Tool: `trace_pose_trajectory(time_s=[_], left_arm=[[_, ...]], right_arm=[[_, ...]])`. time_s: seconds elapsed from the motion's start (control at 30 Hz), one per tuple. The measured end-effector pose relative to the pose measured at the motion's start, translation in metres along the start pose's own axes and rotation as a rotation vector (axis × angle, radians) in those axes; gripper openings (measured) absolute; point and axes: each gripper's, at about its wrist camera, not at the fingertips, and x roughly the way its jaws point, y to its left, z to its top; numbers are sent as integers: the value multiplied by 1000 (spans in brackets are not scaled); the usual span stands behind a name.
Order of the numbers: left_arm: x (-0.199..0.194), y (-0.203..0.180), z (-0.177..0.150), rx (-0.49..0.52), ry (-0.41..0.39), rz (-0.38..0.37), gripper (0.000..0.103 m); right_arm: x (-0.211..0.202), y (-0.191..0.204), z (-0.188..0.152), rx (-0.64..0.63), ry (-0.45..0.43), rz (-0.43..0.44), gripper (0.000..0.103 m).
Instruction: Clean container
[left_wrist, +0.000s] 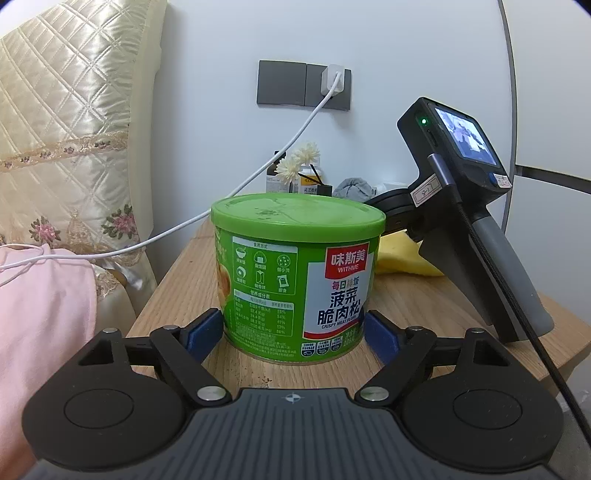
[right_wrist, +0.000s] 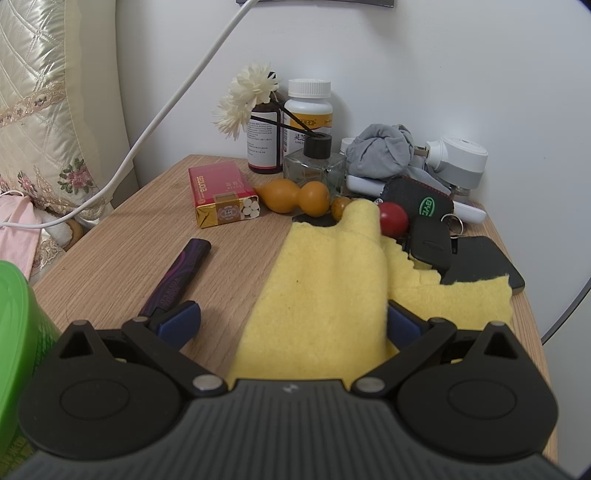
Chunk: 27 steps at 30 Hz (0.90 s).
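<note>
Blue pads of my left gripper (left_wrist: 293, 334) stood on either side of the green meat-floss can (left_wrist: 297, 277), spread wide at its base; whether they pressed the label or merely flanked it I could not tell. That can sat upright, lid on, at the near edge of the wooden bedside table (left_wrist: 424, 299). My right gripper (right_wrist: 293, 325) was open over the yellow cloth (right_wrist: 325, 291), which lay flat with a fold rising toward twelve o'clock; the purple lighter (right_wrist: 175, 280) lay at ten o'clock, the cigarette pack (right_wrist: 221, 195) beyond. My judgement was that good wiping needed the can braced low and firmly, and the cloth pinched at the fold, clear of the keys (right_wrist: 430, 240) at two o'clock.
</note>
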Motion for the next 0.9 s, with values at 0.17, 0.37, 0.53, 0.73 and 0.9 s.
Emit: trace_pose_trajectory(time_s=[0.17,0.37,0.53,0.73,0.9], left_arm=[[-1,2,2,0,4,-7,86],[-9,2,1,-9,-18,-1,86],[-16,0,3,9,-35,-2,86],[-22,2,1,5,-40,-5,86],[-22,3,1,-5,-39,-10,86]], right_arm=[[-1,-1,-1,0,0,0,103],[0,0,0,0,0,0,103],[-1,-1,0,0,0,0,103],[0,1,0,0,0,0,103],[2,4,0,0,0,0,103]])
